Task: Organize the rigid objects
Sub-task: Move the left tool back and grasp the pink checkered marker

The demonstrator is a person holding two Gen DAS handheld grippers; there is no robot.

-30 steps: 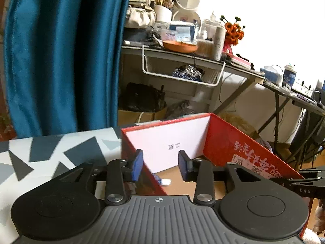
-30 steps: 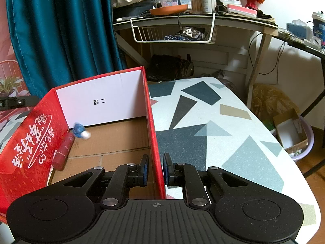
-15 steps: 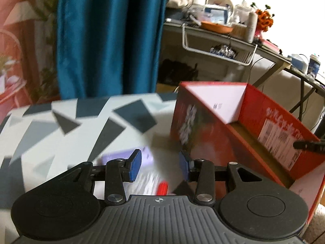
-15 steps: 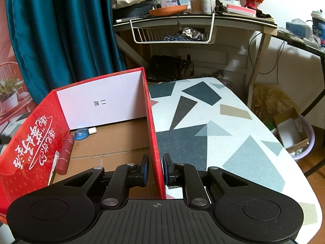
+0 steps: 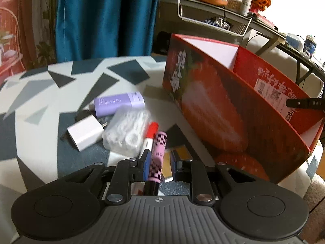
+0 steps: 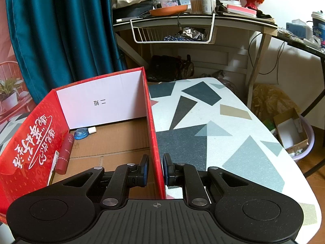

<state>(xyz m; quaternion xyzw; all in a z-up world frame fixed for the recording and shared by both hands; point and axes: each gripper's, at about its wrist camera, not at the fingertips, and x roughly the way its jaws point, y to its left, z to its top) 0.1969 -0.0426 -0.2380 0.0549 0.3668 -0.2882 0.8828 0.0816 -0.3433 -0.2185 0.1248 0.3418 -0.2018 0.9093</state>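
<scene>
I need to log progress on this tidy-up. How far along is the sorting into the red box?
Done: a dark red tube and a small blue bottle lie in the red cardboard box, whose wall the right gripper clamps. In hand: the left gripper, jaws just closing, straddles a pink checkered tube. Left: purple case, white charger, red-capped marker.

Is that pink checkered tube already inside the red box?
Not yet. The pink checkered tube lies on the table between the left gripper fingers, outside the red box.
</scene>
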